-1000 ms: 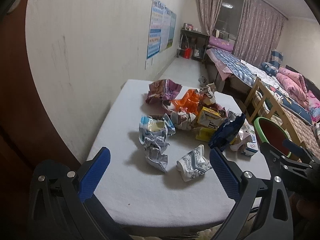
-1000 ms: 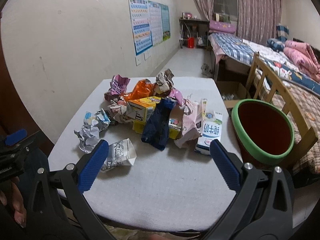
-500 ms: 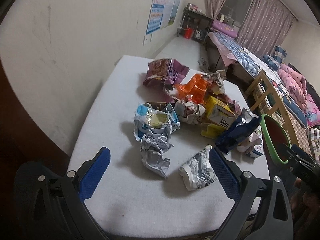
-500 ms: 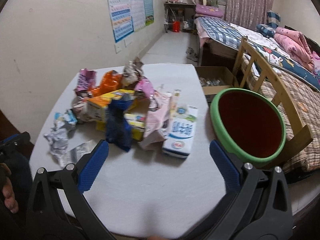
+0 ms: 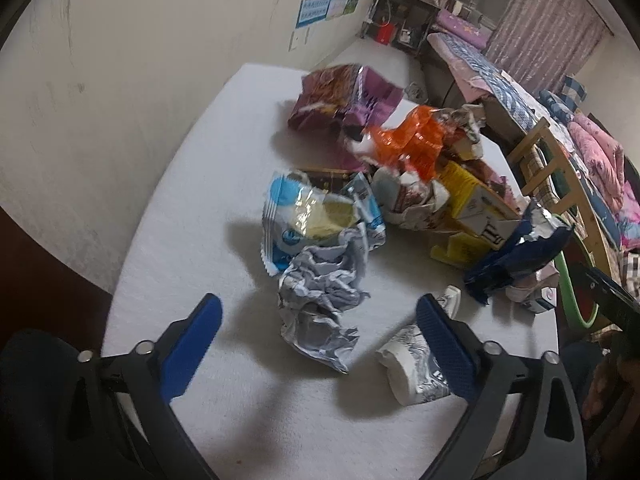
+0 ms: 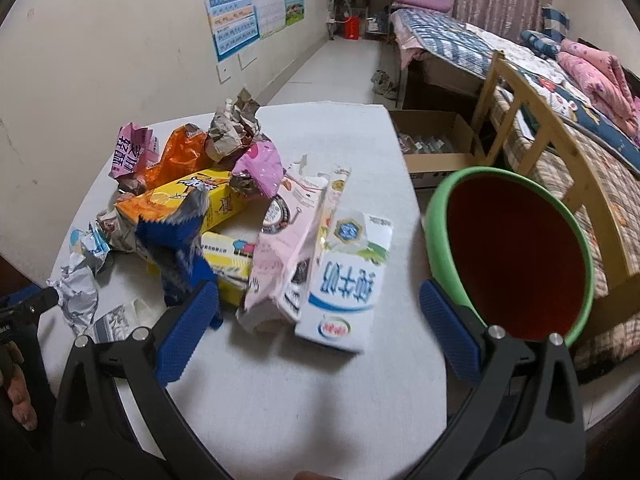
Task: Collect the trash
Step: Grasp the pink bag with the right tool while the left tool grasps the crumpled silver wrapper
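Note:
A heap of trash lies on the white table (image 5: 192, 208). My left gripper (image 5: 318, 302) hovers over a crumpled silver wrapper (image 5: 320, 276). Its jaws are closing, the wrapper lies between the blue pads (image 5: 192, 344), and they do not touch it. A small grey-white carton (image 5: 412, 364) lies by the right finger. Behind are a blue-white snack bag (image 5: 304, 216), an orange wrapper (image 5: 408, 140) and a purple bag (image 5: 340, 96). My right gripper (image 6: 318, 288) stands open over a white milk carton (image 6: 348, 280) and a pink bag (image 6: 288, 248). The green-rimmed bin (image 6: 436, 216) stands at the table's right edge.
A yellow box (image 6: 200, 196) and a dark blue bag (image 6: 176, 248) lie in the heap. A wooden bed frame (image 6: 532, 120) and a cardboard box (image 6: 432, 144) on the floor sit behind the bin. The wall with posters (image 6: 236, 4) runs along the left.
Both grippers have come forward and down toward the table. The silver wrapper now lies between the left fingers, and the milk carton and bin loom larger before the right gripper.

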{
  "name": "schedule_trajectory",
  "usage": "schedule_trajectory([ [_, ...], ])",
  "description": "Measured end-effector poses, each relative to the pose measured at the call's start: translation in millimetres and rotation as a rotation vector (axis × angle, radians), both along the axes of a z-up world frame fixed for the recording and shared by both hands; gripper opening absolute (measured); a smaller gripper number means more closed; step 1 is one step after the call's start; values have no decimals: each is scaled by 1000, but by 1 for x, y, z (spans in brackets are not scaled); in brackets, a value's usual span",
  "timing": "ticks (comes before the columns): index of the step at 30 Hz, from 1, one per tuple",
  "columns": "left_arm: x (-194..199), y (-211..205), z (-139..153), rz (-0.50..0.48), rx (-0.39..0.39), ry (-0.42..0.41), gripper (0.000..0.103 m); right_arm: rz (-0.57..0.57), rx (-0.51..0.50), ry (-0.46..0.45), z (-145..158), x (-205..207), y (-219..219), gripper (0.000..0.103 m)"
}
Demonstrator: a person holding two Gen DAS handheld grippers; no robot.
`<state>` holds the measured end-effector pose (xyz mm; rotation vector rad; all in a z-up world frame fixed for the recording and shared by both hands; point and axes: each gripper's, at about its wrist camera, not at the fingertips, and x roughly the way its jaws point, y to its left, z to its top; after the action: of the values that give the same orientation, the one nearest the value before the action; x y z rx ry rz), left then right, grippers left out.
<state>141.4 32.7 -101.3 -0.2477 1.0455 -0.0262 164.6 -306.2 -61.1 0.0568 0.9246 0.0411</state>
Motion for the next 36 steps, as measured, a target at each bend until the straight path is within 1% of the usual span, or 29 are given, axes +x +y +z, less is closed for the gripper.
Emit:
schedule_trajectory([
  [2,4,2,-8,6,-10,25,87,10,-8,14,-5,10,2,99],
  [4,8,2,-13,8,-16,41,85,15,-12,39,-13,21,3,96],
  [9,15,-2,-20,-6,-41,63,80,30,-5,82,-24,31,7,89],
  [10,18,-3,-22,-4,-41,70,77,34,-2,90,-25,32,9,88],
  [11,18,-2,-23,0,-43,76,71,42,3,101,-28,34,10,85],
  [13,23,0,-28,14,-60,101,62,55,-10,108,-30,36,14,80],
  [14,24,1,-31,14,-75,114,58,61,-21,114,-32,37,16,74],
  [15,26,0,-33,8,-86,119,56,68,-18,122,-35,38,17,67],
  [17,25,-2,-33,3,-88,114,48,74,7,128,-37,39,17,60],
  [18,25,-2,-32,0,-90,110,47,75,12,124,-36,38,17,52],
  [19,25,-2,-32,-5,-98,110,45,83,16,121,-35,37,18,48],
  [24,20,-2,-28,-9,-94,109,42,83,30,112,-31,32,18,47],
  [32,4,-1,-8,-2,-57,66,42,80,56,46,-8,18,11,45],
  [36,-4,2,-3,6,-62,52,42,79,80,25,-1,14,7,44],
])
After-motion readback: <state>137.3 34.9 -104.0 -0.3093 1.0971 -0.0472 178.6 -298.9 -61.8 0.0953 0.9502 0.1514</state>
